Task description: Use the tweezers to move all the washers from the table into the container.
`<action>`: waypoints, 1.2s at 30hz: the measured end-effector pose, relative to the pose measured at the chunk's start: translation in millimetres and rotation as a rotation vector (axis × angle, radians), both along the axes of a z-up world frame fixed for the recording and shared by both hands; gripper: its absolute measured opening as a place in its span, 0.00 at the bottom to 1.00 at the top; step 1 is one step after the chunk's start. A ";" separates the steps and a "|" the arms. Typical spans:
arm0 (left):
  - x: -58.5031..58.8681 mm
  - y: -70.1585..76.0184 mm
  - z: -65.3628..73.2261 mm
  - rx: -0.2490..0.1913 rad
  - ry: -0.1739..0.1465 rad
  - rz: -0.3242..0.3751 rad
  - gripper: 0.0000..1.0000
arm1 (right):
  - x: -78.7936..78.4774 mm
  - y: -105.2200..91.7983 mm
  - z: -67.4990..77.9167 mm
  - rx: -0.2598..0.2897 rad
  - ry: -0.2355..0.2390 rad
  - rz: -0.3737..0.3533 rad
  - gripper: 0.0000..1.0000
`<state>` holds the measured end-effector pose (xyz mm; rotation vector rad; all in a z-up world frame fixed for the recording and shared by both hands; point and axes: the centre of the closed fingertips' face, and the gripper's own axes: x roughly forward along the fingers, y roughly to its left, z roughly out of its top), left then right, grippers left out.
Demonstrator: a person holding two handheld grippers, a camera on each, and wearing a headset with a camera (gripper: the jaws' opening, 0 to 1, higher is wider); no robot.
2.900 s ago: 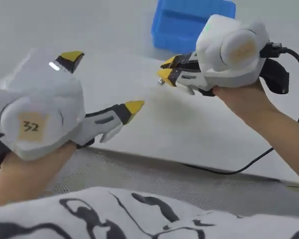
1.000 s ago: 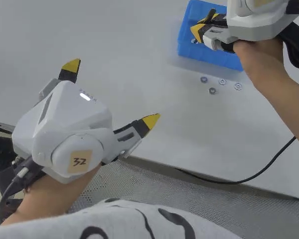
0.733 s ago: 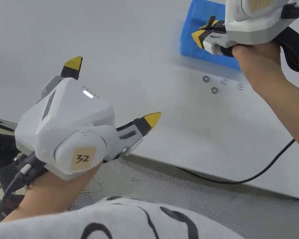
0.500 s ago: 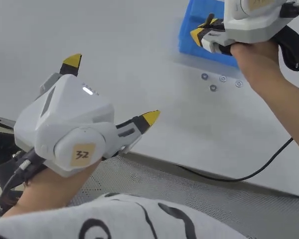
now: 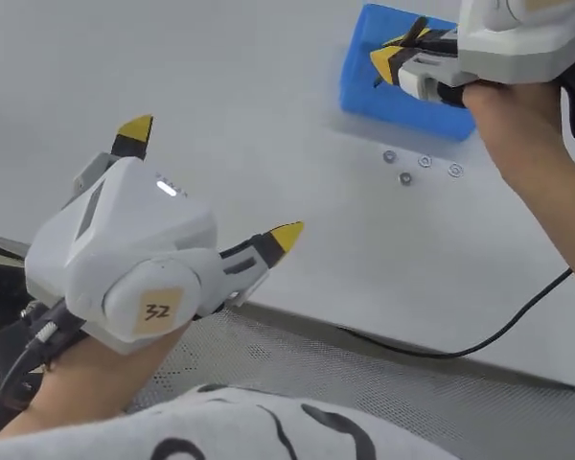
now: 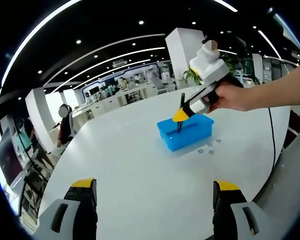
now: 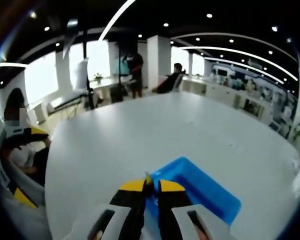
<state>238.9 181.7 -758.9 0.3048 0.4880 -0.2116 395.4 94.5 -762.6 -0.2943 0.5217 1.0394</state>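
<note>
White bench [image 5: 220, 57] runs under everything. Nearest, well short of the container [image 5: 366, 81], the left tool [image 5: 212, 181] gapes wide with nothing in it. Four washers [image 5: 404, 178] lie just on the near side of the container, so at least those four are left to move (what already sits inside I cannot see). Above the container, the right tool [image 5: 388, 59] is clamped on the tweezers [image 6: 179, 125], tips pointing down toward it.
</note>
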 end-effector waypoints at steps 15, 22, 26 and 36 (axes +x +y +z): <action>0.1 2.0 2.8 -0.012 -0.014 0.014 0.99 | -34.9 -25.7 9.4 0.037 0.031 -0.024 0.05; 0.5 2.8 2.0 -0.004 -0.013 0.017 0.99 | -47.4 -31.1 -13.8 0.009 0.070 -0.028 0.05; 0.8 3.1 1.0 -0.002 -0.011 0.018 0.99 | -50.2 -33.7 -35.5 -0.016 0.099 -0.029 0.05; 1.0 3.5 -1.5 0.009 0.000 0.019 0.99 | -45.0 -39.0 -50.1 -0.061 0.088 -0.041 0.05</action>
